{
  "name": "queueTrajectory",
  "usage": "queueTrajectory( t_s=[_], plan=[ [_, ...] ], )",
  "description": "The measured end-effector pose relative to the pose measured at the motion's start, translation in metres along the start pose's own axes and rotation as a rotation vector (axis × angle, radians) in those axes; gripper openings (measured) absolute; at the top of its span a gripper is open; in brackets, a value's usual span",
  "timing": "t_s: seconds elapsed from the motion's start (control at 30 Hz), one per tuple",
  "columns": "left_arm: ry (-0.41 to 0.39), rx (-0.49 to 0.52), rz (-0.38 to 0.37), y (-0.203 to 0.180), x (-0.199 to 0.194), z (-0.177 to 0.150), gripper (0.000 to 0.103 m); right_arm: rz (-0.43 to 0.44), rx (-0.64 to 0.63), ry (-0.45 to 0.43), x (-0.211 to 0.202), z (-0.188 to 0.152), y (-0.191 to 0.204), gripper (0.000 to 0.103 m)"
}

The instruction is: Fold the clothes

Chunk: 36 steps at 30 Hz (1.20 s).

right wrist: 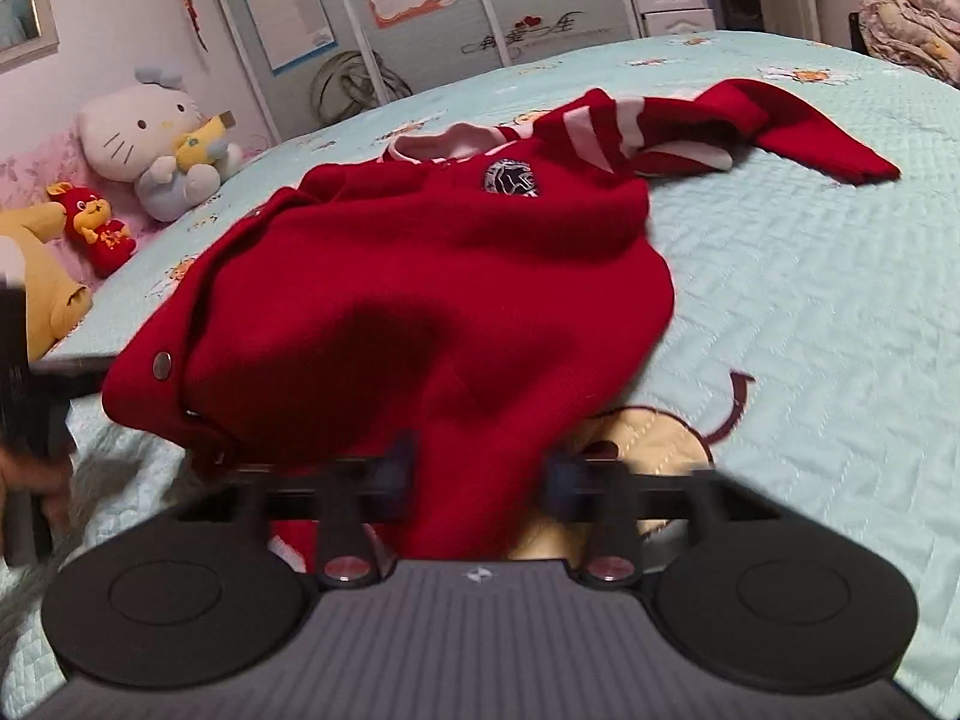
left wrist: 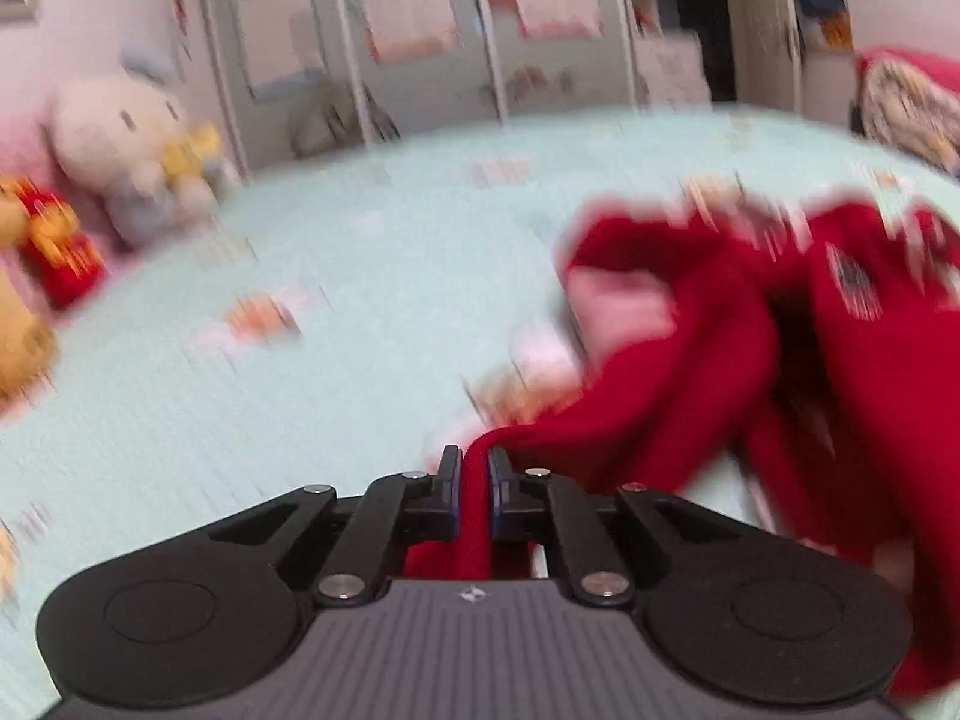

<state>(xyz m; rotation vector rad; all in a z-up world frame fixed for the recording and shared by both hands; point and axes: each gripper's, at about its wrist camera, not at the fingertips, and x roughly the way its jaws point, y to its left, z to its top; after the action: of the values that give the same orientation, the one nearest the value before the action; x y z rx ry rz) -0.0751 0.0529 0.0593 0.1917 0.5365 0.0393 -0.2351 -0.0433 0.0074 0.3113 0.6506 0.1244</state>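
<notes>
- Red jacket [right wrist: 420, 276]: lies crumpled on the bed [right wrist: 810, 312], one sleeve thrown outward — not yet spread flat for folding.
- Left gripper [left wrist: 474, 468]: jaws clenched on a red fabric edge, probably the hem; the view is blurred.
- Right gripper [right wrist: 480, 468]: jaws parted, fabric lying between them — placed to pinch, not yet gripping.
- Plush toys [right wrist: 150, 144]: well apart, by the wall.

Bare bedspread [right wrist: 810, 276] right of jacket [right wrist: 420, 276]

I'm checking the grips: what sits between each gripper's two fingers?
Red cardigan cloth in both. The left gripper pinches a fold tight in its view; the right gripper stands wide with the hem between, in its view.
</notes>
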Motion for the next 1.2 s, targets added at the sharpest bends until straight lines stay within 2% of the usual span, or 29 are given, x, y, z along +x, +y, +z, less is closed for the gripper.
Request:
queueTrajectory(
  t_s=[0.07, 0.13, 0.2, 0.23, 0.3, 0.37, 0.4, 0.47, 0.53, 0.63, 0.77, 0.97, 1.1, 1.13, 1.2],
  plan=[
    [-0.08, -0.006, 0.045, 0.017, -0.01, 0.031, 0.009, 0.008, 0.003, -0.009, -0.004, 0.007, -0.005, 0.017],
    [-0.162, -0.013, 0.071, 0.027, -0.018, 0.064, 0.009, 0.007, -0.01, -0.035, -0.01, 0.015, -0.01, 0.016],
    [-0.219, 0.012, 0.127, 0.027, -0.017, 0.091, 0.011, 0.0, -0.014, -0.067, -0.012, 0.026, -0.016, 0.016],
    [-0.216, 0.021, 0.167, 0.025, -0.012, 0.102, 0.016, -0.011, -0.007, -0.078, -0.011, 0.032, -0.02, 0.016],
    [-0.136, 0.023, 0.242, 0.024, 0.008, 0.112, 0.018, -0.038, 0.008, -0.096, -0.008, 0.042, -0.03, 0.016],
    [-0.039, -0.043, 0.263, 0.03, 0.02, 0.103, 0.019, -0.063, 0.06, -0.082, 0.001, 0.046, -0.045, 0.016],
    [-0.021, -0.101, 0.227, 0.034, 0.017, 0.092, 0.021, -0.061, 0.101, -0.064, 0.007, 0.045, -0.054, 0.016],
    [-0.001, -0.201, 0.128, 0.039, 0.006, 0.065, 0.04, -0.056, 0.152, -0.028, 0.017, 0.04, -0.065, 0.016],
    [0.013, -0.29, 0.039, 0.039, -0.014, 0.027, 0.048, -0.051, 0.154, -0.026, 0.02, 0.032, -0.069, 0.017],
    [0.035, -0.304, -0.195, 0.014, -0.038, -0.017, 0.05, -0.02, 0.171, -0.05, 0.019, 0.026, -0.074, 0.019],
    [0.09, -0.276, -0.313, -0.017, -0.023, -0.023, 0.056, 0.021, 0.193, -0.083, 0.017, 0.017, -0.08, 0.022],
    [0.173, -0.23, -0.485, -0.063, 0.002, -0.03, 0.056, 0.075, 0.238, -0.108, 0.017, 0.011, -0.09, 0.023],
    [0.192, -0.265, -0.548, -0.071, 0.011, -0.027, 0.056, 0.104, 0.276, -0.112, 0.02, 0.011, -0.095, 0.023],
    [0.202, -0.277, -0.561, -0.072, 0.013, -0.027, 0.055, 0.103, 0.276, -0.112, 0.02, 0.011, -0.094, 0.023],
    [0.221, -0.301, -0.586, -0.076, 0.015, -0.026, 0.046, 0.091, 0.262, -0.111, 0.02, 0.011, -0.091, 0.023]
  ],
)
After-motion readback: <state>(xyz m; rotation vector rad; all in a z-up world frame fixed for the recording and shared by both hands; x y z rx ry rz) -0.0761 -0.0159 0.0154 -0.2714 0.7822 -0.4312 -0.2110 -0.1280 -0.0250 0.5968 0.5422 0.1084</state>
